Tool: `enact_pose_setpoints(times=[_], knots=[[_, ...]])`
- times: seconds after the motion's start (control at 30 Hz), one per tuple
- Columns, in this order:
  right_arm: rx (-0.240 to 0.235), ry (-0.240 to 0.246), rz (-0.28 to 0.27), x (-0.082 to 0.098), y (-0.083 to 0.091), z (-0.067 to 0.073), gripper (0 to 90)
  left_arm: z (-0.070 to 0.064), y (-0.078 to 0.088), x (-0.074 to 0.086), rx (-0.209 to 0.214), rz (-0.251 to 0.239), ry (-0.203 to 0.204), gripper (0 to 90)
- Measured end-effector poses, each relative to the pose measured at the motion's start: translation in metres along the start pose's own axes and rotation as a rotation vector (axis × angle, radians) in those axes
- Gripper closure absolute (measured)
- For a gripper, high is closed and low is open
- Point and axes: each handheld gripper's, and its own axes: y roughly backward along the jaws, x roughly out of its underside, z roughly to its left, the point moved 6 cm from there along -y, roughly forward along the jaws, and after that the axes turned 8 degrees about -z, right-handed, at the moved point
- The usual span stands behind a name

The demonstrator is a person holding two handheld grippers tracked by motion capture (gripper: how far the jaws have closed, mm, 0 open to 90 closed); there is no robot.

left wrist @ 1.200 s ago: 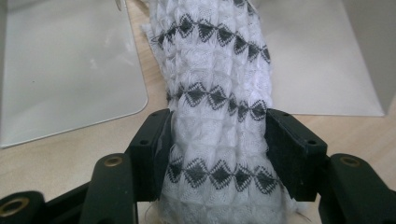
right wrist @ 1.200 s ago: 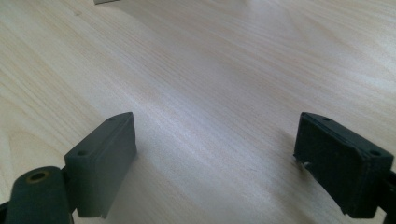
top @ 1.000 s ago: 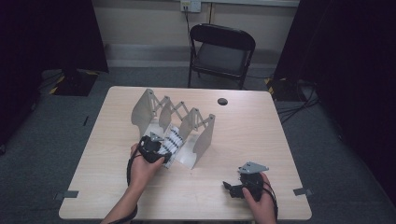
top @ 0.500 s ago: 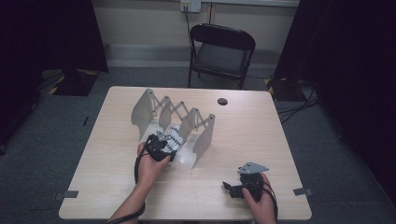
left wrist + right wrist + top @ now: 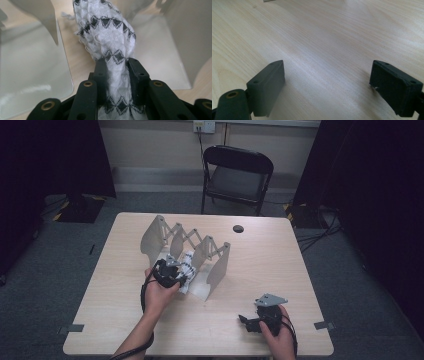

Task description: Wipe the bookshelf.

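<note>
A white cloth with black diamond patterns [image 5: 110,37] lies rolled between the grey panels of a folding accordion rack [image 5: 200,252] on the table. My left gripper [image 5: 116,65] has just been closing its jaws, and they now pinch the near end of the cloth, which bunches between the pads. In the high view the left gripper [image 5: 167,272] sits at the rack's front, with the cloth [image 5: 188,265] reaching in between two panels. My right gripper [image 5: 247,320] rests near the table's front right. Its jaws stand wide open over bare wood [image 5: 327,77].
The light wooden table [image 5: 260,265] has free room right of the rack. A small black round object [image 5: 238,228] lies near the far edge. A black folding chair [image 5: 237,175] stands behind the table. Grey rack panels [image 5: 30,75] flank the cloth on both sides.
My left hand has moved slightly up and toward the rack, with its jaws closed on the cloth's end. The right hand has kept still.
</note>
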Motion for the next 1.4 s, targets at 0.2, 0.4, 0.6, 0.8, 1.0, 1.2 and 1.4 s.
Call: enact_pose_setpoints(times=[0.2,0.4,0.6,0.8,1.0,1.2,1.4], knots=[[0.0,0.0,0.0,0.0,0.0,0.0,12.1,-0.002,0.02,-0.036,-0.004,-0.054,-0.053,71.4],[0.0,0.0,0.0,0.0,0.0,0.0,12.1,-0.004,0.023,-0.052,-0.004,-0.074,-0.092,71.2],[0.0,0.0,0.0,0.0,0.0,0.0,12.1,-0.006,0.012,-0.042,0.012,-0.046,-0.088,71.2],[0.0,0.0,0.0,0.0,0.0,0.0,12.0,-0.006,0.002,-0.031,0.022,-0.025,-0.079,71.2],[0.0,0.0,0.0,0.0,0.0,0.0,12.1,-0.007,-0.006,-0.015,0.03,0.003,-0.066,71.2],[0.0,0.0,0.0,0.0,0.0,0.0,12.0,-0.008,-0.014,0.007,0.037,0.041,-0.06,71.0],[0.001,0.001,-0.001,0.0,0.0,0.0,12.1,-0.002,-0.02,0.028,0.023,0.07,-0.024,69.0]])
